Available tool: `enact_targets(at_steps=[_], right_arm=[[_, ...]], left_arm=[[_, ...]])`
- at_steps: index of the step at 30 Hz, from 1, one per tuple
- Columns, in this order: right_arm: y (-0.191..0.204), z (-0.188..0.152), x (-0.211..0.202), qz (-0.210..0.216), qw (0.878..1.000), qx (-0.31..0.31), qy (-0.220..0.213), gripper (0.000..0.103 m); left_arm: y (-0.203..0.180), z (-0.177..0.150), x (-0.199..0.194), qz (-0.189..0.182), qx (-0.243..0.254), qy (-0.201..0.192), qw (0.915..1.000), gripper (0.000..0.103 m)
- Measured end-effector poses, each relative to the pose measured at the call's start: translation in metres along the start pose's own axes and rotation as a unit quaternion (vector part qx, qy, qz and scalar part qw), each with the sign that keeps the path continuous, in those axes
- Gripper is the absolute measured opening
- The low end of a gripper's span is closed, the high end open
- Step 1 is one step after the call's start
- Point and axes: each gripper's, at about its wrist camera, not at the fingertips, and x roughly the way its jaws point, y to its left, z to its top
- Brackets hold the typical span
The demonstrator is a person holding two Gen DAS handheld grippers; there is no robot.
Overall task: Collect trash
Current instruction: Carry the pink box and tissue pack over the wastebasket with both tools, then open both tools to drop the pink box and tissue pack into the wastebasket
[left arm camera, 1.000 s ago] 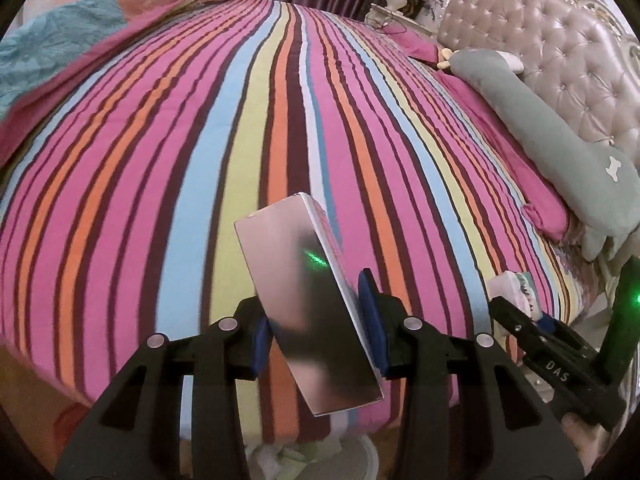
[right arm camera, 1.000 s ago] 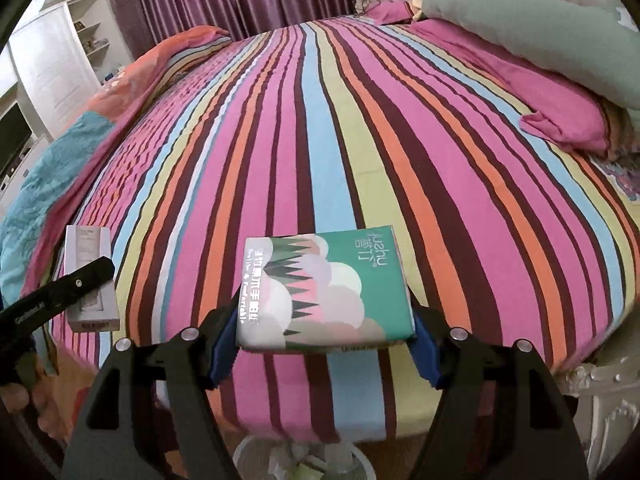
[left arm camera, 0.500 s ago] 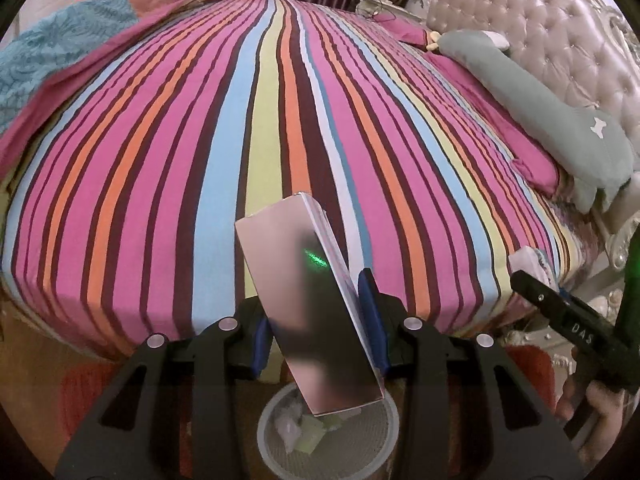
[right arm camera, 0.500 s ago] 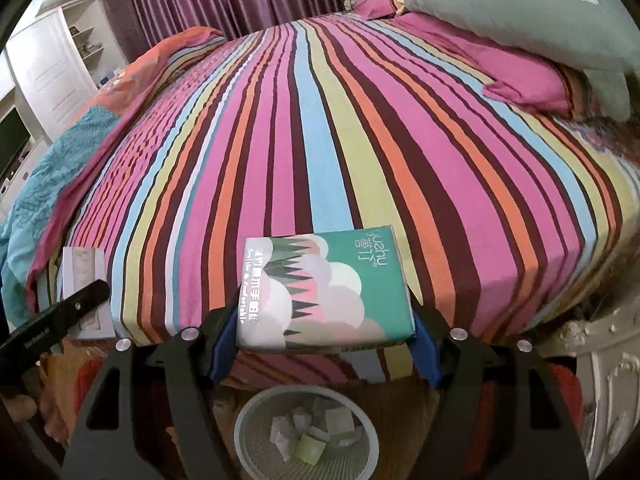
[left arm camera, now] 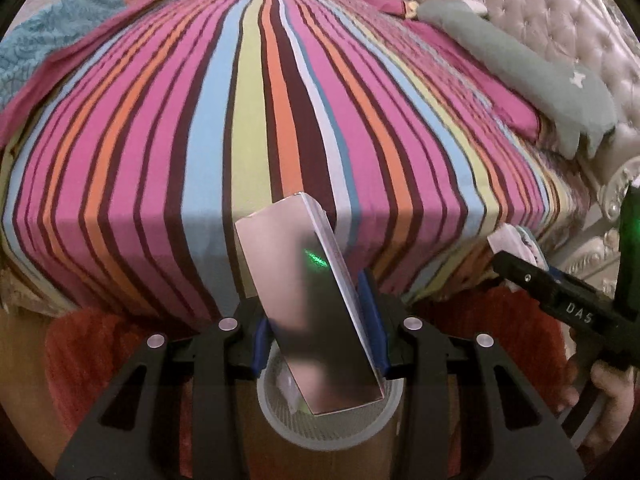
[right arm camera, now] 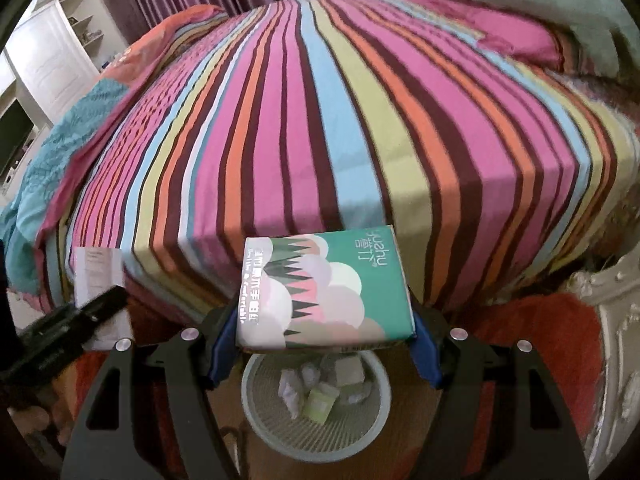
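My left gripper [left arm camera: 318, 344] is shut on a tall shiny pinkish box [left arm camera: 308, 304], which hangs tilted above a round grey mesh waste bin [left arm camera: 280, 420] on the floor. A green and white tissue pack [right arm camera: 326, 290] with printed hills is clamped flat in my right gripper [right arm camera: 326, 346], right over the same bin [right arm camera: 256, 408], where crumpled paper and wrappers lie. The left gripper and its box [right arm camera: 98, 280] show at the left of the right wrist view. The right gripper's black body [left arm camera: 560, 304] and a hand show at the right of the left wrist view.
A bed with a striped cover [left arm camera: 248, 112] fills both views beyond the bin. A grey-green pillow [left arm camera: 532, 80] and tufted headboard [left arm camera: 560, 12] lie at the right. A red rug [right arm camera: 548, 332] lies under the bin. White cabinets [right arm camera: 52, 60] stand far left.
Both grippers have drawn back from the bed with their loads. The bed edge has slid up the frames and the waste bin has come into full view beneath them.
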Motion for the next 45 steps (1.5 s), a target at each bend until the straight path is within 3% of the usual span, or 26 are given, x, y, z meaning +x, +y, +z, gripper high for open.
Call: enact_targets(at_steps=[6,14,29,45], right_arm=[[0.008,-0.019,0.013,0.003,0.999,-0.01,0.037,0.067],[0.013,-0.038,0.043,0.01,0.995,-0.013,0.102,0.067],[-0.006,-0.062,0.112,0.013,0.972,0.049,0.227,0.067],[-0.029,-0.095,0.177,-0.004,0.931,0.138,0.338,0.067]], left_arm=[[-0.008,-0.03,0.017,-0.001,0.007,0.042,0.9991,0.039],[-0.012,-0.046,0.045,-0.003,0.002,0.094,0.9955,0.039],[-0.005,-0.069,0.112,0.002,-0.023,0.209,0.9776,0.039],[0.004,-0.098,0.19,0.018,-0.062,0.341,0.938,0.039]])
